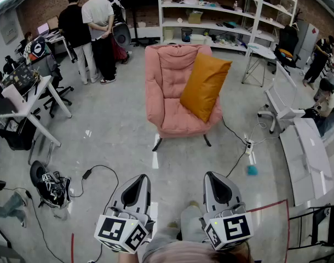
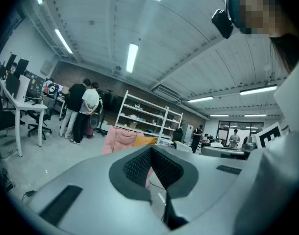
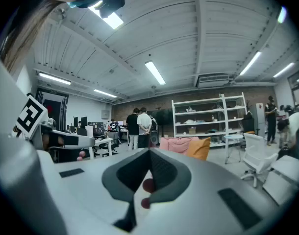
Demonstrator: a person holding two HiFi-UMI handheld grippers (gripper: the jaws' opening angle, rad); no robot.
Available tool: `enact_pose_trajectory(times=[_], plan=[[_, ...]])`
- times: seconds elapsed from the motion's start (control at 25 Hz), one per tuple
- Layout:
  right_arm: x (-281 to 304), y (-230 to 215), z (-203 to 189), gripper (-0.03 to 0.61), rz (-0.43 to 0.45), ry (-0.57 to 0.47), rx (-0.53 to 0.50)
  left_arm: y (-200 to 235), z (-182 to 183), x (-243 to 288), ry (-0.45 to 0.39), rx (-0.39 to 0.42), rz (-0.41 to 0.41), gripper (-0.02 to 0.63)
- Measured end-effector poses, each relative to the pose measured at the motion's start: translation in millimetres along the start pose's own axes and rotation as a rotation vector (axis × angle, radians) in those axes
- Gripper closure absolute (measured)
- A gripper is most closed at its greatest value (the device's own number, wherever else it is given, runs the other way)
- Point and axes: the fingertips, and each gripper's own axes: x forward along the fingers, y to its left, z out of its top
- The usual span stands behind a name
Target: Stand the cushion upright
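An orange cushion [image 1: 204, 85] stands tilted on edge in a pink armchair [image 1: 168, 108], leaning against the chair's right arm and back. Both also show small and far off in the left gripper view, cushion [image 2: 145, 141] beside armchair [image 2: 119, 137], and in the right gripper view, cushion [image 3: 199, 149] and armchair [image 3: 177, 143]. My left gripper [image 1: 138, 184] and right gripper [image 1: 217, 180] are held side by side low in the head view, well short of the chair. Both are shut with nothing between the jaws.
Two people [image 1: 92, 29] stand with their backs turned at the back left. White desks [image 1: 30, 106] and office chairs line the left. A white shelf unit [image 1: 222, 12] stands behind the armchair. Cables and a power strip [image 1: 248, 145] lie on the floor; a bag [image 1: 51, 186] lies front left.
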Motion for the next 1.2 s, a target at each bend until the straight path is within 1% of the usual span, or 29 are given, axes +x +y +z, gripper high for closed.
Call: enact_pose_trajectory(times=[0.24,0.4,0.56,0.8,0.92,1.04,1.2], plan=[[15.0,-38.9,1.2,0.565,-0.004,-0.003,0.029,-25.2,-2.6,48.4,0.026,0.025,-0.039,0.620],[26.7,-79.5,2.7,0.565,-0.030,-0.004,0.041,-43.9,-1.6,91.9,0.036,0.036,-0.066,0.620],[39.8,-123.1,6.4,0.565,-0.057,-0.012,0.017,-67.4,0.0,140.0,0.042,0.059,-0.097,0.620],[48.8,-182.4,17.3,0.565,-0.023,-0.051,0.070,-110.9,2.5,195.2,0.036,0.090,-0.118,0.620],[52.7,-202.9,15.4,0.565,-0.008,-0.055,0.088,-121.4,-1.9,208.8,0.036,0.076,-0.109,0.620],[55.2,-221.1,11.3,0.565,0.004,-0.057,0.113,-126.6,-6.4,218.5,0.045,0.080,-0.080,0.620],[64.7,-232.3,10.3,0.565,0.026,-0.057,0.143,-119.0,-1.6,225.0,0.039,0.081,-0.037,0.620]])
